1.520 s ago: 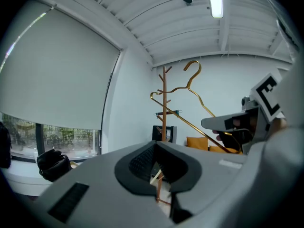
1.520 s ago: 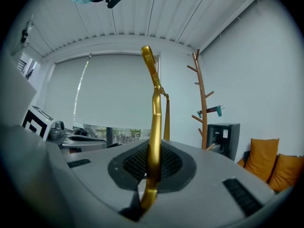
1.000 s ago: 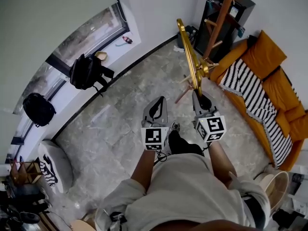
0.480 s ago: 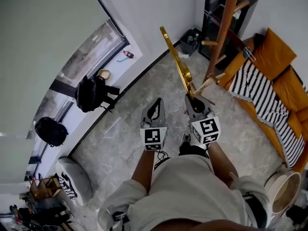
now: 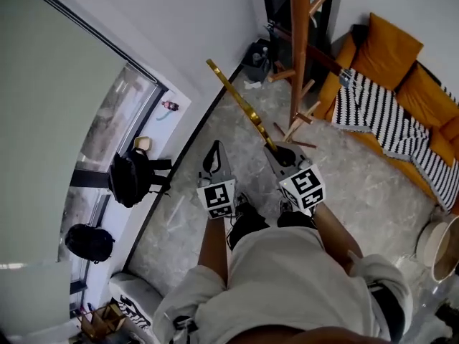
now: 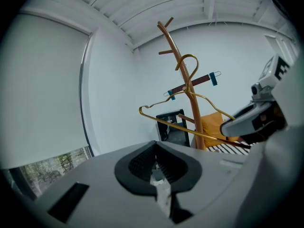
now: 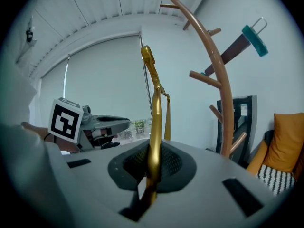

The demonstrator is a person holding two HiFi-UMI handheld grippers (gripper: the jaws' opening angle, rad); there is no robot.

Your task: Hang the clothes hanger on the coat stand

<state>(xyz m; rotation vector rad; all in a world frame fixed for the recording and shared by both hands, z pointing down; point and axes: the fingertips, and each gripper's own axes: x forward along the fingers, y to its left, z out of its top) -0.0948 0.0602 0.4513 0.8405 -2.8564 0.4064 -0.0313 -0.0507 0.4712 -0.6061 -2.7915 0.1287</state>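
Note:
My right gripper [image 5: 278, 153] is shut on one end of a gold clothes hanger [image 5: 242, 104], which slants up and to the left from the jaws. The right gripper view shows the hanger [image 7: 154, 113] rising straight out of the shut right gripper [image 7: 151, 170]. The wooden coat stand [image 5: 299, 45] with side pegs rises just beyond and to the right of it. My left gripper [image 5: 214, 153] is shut and holds nothing, a little left of the right one. From the left gripper [image 6: 156, 169], the hanger [image 6: 190, 133] appears in front of the coat stand [image 6: 180, 72].
A brown clip hanger with teal clips [image 7: 237, 44] hangs on the stand. A black cabinet [image 5: 280, 6] stands behind it. An orange sofa [image 5: 401, 56] with a striped blanket [image 5: 391, 124] is at the right. Two black backpacks [image 5: 133, 178] sit by the window at the left.
The person has stepped closer to the coat stand, which now rises higher and nearer in the head view. The hanger in the right gripper now leans further left. Both grippers stay shut.

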